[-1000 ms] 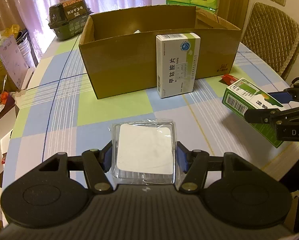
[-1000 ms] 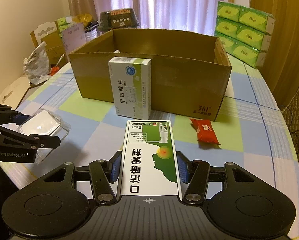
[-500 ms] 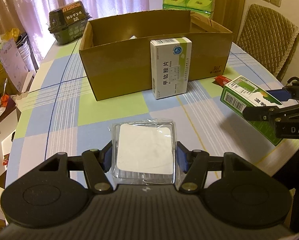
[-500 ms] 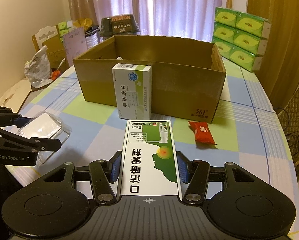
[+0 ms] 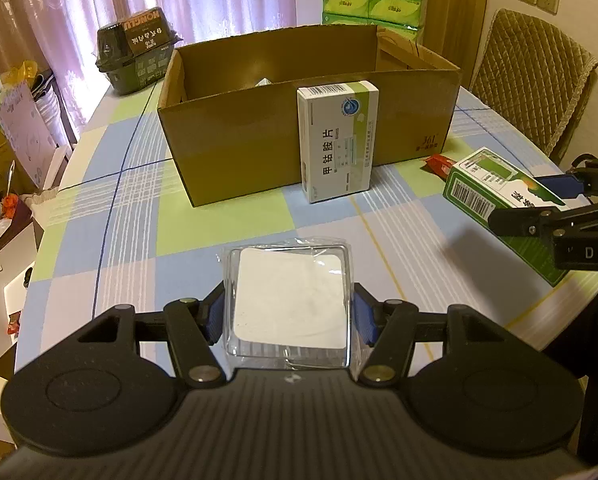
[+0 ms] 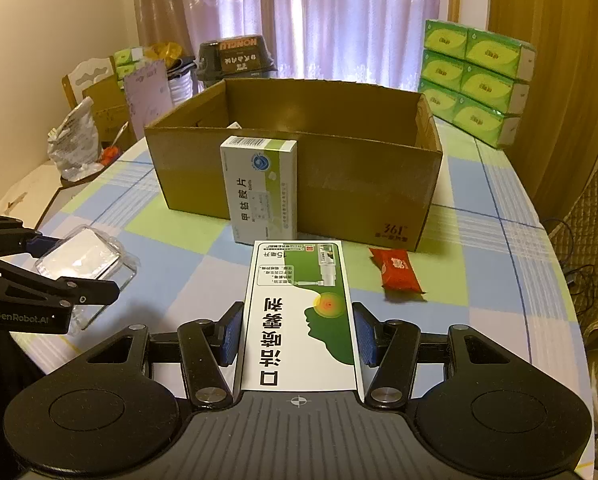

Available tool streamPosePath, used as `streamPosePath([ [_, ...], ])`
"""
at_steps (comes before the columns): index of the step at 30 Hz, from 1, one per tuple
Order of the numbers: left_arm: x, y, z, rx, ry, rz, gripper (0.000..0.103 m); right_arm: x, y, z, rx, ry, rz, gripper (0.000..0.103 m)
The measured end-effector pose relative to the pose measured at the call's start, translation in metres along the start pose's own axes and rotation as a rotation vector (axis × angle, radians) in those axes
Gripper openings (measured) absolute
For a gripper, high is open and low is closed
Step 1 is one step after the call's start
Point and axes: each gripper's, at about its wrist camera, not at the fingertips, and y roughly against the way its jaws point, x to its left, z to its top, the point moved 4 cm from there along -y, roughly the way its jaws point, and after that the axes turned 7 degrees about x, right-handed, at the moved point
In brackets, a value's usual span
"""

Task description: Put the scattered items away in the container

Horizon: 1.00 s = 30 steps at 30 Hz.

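An open cardboard box stands mid-table. A white-and-green medicine box stands upright against its front wall. My left gripper is shut on a clear plastic case with a white card, held above the table in front of the box; the case also shows at the left of the right wrist view. My right gripper is shut on a long green-and-white spray box. A red snack packet lies near the box's front right corner.
A checked cloth covers the round table. A dark packaged box sits behind the cardboard box on the left. Green tissue packs are stacked at the back right. A padded chair stands to the right, clutter to the left.
Both grippers have risen and drawn back a little with their items still held; the cardboard box looks smaller and more of its inside shows.
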Motion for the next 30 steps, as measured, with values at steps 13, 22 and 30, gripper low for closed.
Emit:
streamPosePath([
  [13, 0.000, 0.004, 0.006, -0.009, 0.000, 0.000, 0.056, -0.004, 0.006, 0.004, -0.010, -0.004, -0.006, 0.057],
  [22, 0.001, 0.006, 0.011, -0.016, 0.002, 0.002, 0.056, -0.008, 0.011, 0.007, -0.021, -0.016, -0.014, 0.057],
  [30, 0.005, 0.008, 0.014, -0.024, 0.010, 0.003, 0.056, -0.013, 0.014, 0.014, -0.035, -0.029, -0.018, 0.057],
])
